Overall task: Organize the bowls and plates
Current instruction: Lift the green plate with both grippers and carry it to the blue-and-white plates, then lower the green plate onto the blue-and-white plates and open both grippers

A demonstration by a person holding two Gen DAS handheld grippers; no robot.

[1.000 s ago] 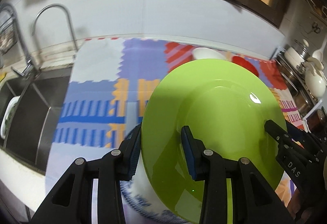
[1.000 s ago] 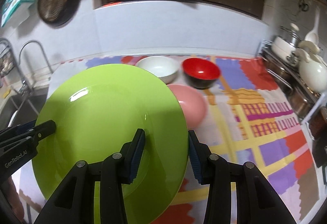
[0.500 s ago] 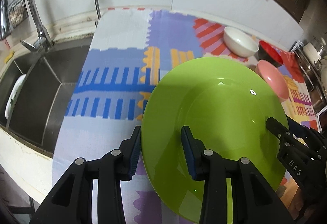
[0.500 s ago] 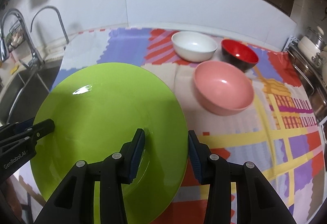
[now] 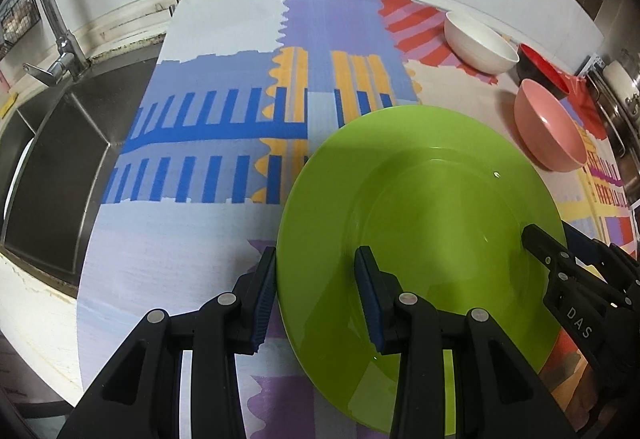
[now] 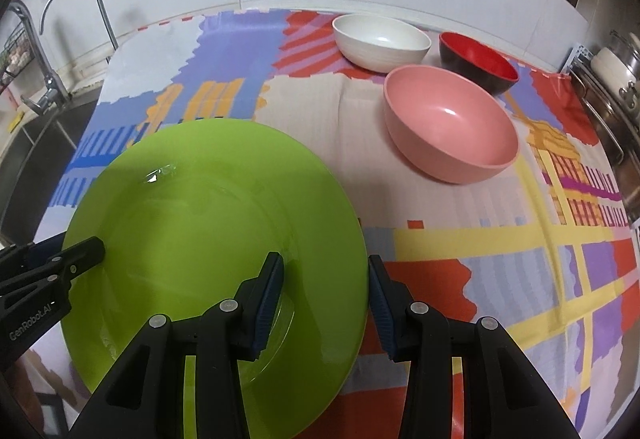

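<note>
Both my claws, left gripper [image 5: 316, 291] and right gripper [image 6: 326, 289], clamp the green plate [image 6: 208, 239]; uneven lowering could knock the pink bowl [image 6: 448, 131] at two o'clock

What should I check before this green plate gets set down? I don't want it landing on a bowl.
1. Left gripper fingers straddle the green plate rim: ok.
2. Right gripper fingers straddle the opposite rim: ok.
3. Pink bowl apart from the plate: ok.
4. White bowl and red bowl farther back, out of the way: ok.
5. Mat under the plate free of dishes: cannot tell, the plate hides it.
6. Plate touching the mat: cannot tell.
</note>
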